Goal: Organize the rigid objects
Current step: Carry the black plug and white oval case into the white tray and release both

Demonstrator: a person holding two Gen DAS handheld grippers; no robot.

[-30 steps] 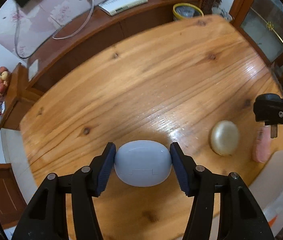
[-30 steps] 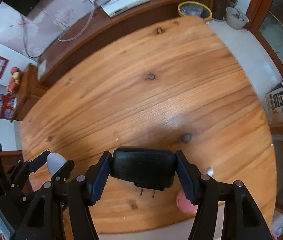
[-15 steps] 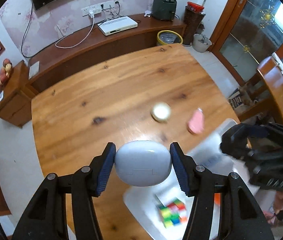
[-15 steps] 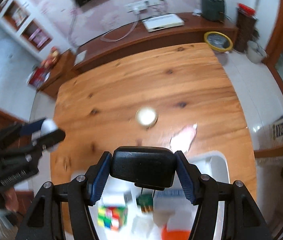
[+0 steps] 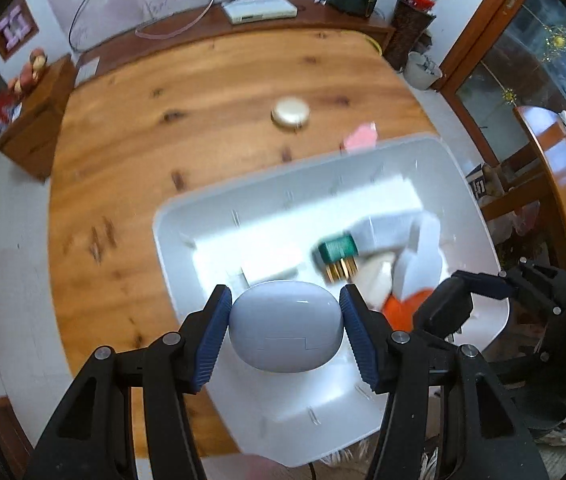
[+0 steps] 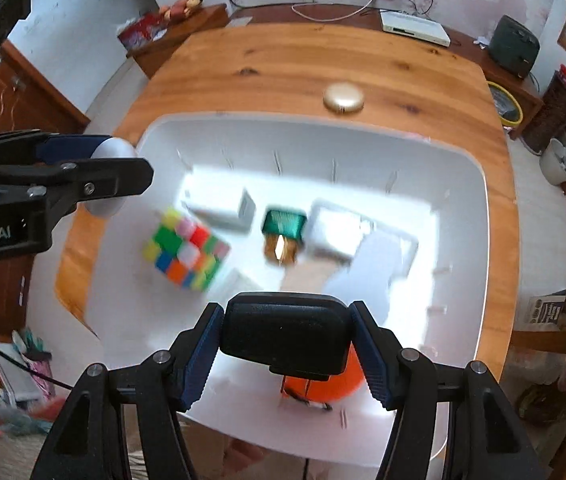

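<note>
My left gripper (image 5: 285, 338) is shut on a pale blue earbud case (image 5: 286, 332), held above the near part of a white bin (image 5: 175, 208). My right gripper (image 6: 286, 338) is shut on a black plug adapter (image 6: 287, 332), held above the same bin (image 6: 479, 184). The left gripper also shows at the left of the right wrist view (image 6: 111, 176); the right gripper shows at the right of the left wrist view (image 5: 463, 300). In the bin lie a Rubik's cube (image 6: 185, 250), a green plug (image 6: 285, 226), white boxes (image 6: 339, 232) and an orange thing (image 6: 335, 380).
A round gold compact (image 5: 290, 114) and a pink item (image 5: 359, 138) lie on the wooden table (image 5: 123, 152) beyond the bin. A sideboard (image 6: 323, 14) with a white set-top box stands behind the table. Floor and clutter lie below the table's near edge.
Both grippers have risen from the tabletop and pulled back over the white bin, still holding the case and the adapter. The bin now fills the lower half of both views.
</note>
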